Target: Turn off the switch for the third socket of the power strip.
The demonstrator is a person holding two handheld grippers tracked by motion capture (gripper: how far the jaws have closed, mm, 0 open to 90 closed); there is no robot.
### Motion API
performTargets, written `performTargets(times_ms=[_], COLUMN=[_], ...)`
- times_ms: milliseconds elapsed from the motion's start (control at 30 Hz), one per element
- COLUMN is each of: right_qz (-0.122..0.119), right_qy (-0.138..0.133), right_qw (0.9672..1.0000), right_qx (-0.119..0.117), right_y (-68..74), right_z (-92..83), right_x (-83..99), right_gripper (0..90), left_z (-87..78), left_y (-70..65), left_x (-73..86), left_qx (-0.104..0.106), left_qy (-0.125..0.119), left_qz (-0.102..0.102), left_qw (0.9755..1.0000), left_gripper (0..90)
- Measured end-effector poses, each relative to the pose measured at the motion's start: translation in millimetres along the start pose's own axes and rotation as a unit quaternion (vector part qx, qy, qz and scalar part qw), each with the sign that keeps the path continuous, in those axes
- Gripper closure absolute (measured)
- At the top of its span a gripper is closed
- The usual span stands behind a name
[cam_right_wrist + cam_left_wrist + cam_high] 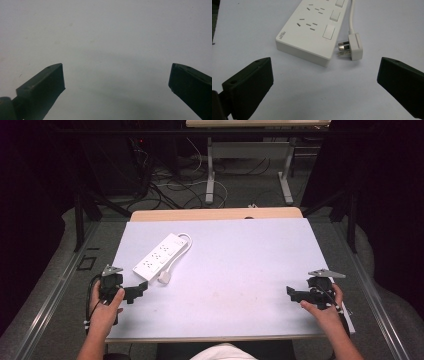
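1. Your left gripper (141, 288) sits at the near left of the counter (240, 270), jaws spread wide and empty, aimed at the near end of the power strip (160, 254).
2. In the left gripper view that power strip (312, 27) lies flat just ahead of the jaws, sockets and switches facing up, and nothing touches it.
3. The plug (353, 46) rests on the counter right beside the strip's near corner, pins pointing toward the strip's end face, its white cable (351, 17) running away along the strip's switch side. In the high view the plug (164, 278) is the thing nearest your left gripper.
4. Your right gripper (290, 292) rests at the near right, well apart from the strip. Its jaws are likewise wide apart with nothing between them; the right gripper view looks down on bare counter (107, 37).
5. Judging by this, the work has barely begun: the plug is in no socket, and neither it nor the strip is held.
6. What looks left for you: close the left gripper on the plug or the strip, bring the right one across to help, and do the actual handling. All of that lies ahead.
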State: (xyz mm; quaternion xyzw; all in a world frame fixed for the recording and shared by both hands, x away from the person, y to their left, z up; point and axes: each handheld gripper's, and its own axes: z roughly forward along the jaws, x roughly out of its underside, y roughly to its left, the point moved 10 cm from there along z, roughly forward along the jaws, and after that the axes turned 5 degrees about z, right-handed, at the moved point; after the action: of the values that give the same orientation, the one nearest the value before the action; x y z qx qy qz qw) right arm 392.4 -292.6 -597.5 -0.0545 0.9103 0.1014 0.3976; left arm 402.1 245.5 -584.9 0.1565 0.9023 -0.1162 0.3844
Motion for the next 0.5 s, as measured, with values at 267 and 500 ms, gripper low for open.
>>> performTargets(times_ms=[267, 500], right_qz=[-0.001, -0.002], right_qy=[0.002, 0.002], right_qw=[1.0000, 1.0000], right_qx=[-0.002, -0.002], right_y=[1.1, 0.7], right_z=[0.7, 1.4], right_x=[0.7, 0.8], right_gripper=[0.0, 0.0], left_z=[6.1, 9.8], left_y=[7.2, 11.0], left_x=[8.8, 15.5], left_qx=[-0.017, -0.023], left_qy=[0.001, 0.007], left_qz=[-0.003, -0.001], left_qw=[0.9999, 0.9997], left_gripper=[0.2, 0.2])
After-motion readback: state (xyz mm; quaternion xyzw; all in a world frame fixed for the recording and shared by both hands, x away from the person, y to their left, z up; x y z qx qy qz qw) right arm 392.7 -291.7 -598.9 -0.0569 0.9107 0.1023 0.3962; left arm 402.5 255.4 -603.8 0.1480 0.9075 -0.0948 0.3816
